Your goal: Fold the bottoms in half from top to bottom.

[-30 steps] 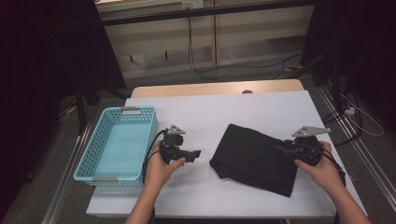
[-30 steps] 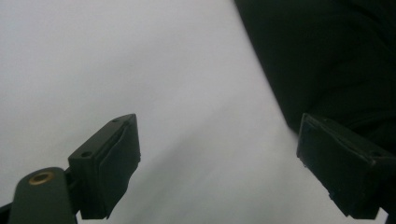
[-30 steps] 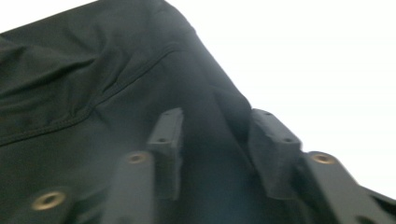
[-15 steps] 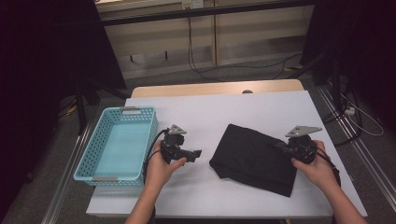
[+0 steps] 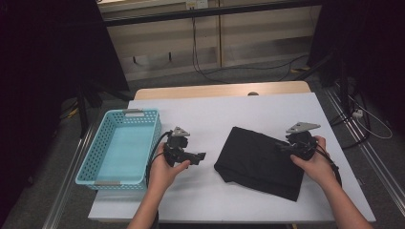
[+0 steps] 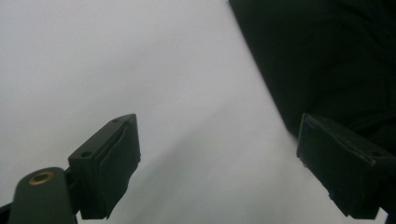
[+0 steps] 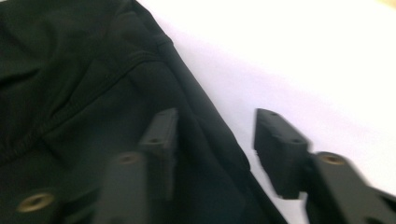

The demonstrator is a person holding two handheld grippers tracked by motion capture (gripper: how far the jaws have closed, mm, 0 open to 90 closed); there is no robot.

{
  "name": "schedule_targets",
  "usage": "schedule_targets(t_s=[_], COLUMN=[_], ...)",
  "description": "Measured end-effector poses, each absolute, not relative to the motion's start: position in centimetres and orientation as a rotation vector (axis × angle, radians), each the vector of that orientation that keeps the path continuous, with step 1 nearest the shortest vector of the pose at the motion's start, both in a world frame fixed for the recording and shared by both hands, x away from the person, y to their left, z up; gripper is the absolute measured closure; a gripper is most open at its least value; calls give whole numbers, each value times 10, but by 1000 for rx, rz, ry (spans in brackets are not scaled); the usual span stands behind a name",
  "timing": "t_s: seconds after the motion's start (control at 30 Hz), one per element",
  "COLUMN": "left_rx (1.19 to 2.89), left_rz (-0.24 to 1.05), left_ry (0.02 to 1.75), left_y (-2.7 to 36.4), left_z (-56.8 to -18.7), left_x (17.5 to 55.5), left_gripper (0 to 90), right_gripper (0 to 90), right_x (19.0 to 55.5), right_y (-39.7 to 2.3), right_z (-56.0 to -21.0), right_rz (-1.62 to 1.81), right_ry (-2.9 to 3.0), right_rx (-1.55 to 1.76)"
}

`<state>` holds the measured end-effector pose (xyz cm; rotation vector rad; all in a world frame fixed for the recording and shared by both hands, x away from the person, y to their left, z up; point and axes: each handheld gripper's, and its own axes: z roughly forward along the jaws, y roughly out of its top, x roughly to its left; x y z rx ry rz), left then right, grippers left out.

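Black cloth [image 5: 260,162]: folded, flat on the white table [image 5: 239,109], right of centre.
Right gripper [image 7: 212,140]: jaws just been opening, parted over the cloth's right edge, one jaw above the fabric, the other above bare table, nothing pinched.
Left gripper [image 6: 217,163]: spread wide, empty, over bare table just left of the cloth.
Hands: right hand [image 5: 317,162] at the cloth's right edge.
Blue basket [image 5: 98,164]: far left, well apart from the cloth.
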<state>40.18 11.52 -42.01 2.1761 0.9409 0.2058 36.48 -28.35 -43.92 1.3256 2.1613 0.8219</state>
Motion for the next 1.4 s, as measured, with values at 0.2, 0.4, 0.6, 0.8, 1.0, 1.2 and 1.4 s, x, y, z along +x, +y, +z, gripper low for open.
schedule_targets(t_s=[0.2, 0.4, 0.6, 0.8, 1.0, 1.2, 1.4], left_rx=[2179, 2179, 2178, 2177, 2180, 2198, 2197], left_rz=[204, 209, 219, 206, 199, 204, 204], left_ry=[940, 936, 929, 924, 926, 914, 910], left_y=[114, 114, 114, 111, 110, 109, 107], left_z=[-420, -419, -417, -417, -418, -420, -421], left_x=[401, 401, 400, 399, 399, 398, 398], left_gripper=[133, 133, 133, 131, 130, 131, 131], right_gripper=[813, 829, 832, 805, 567, 524, 829], right_x=[364, 354, 337, 331, 333, 338, 340], right_y=[-289, -295, -307, -315, -324, -324, -316], right_z=[-445, -431, -412, -423, -434, -445, -439], right_rz=[892, 905, 914, 822, 828, 853, 834], right_ry=[2175, 2161, 2126, 2166, 2151, 2183, 2251], right_rx=[1416, 1426, 1436, 1443, 1489, 1539, 1491])
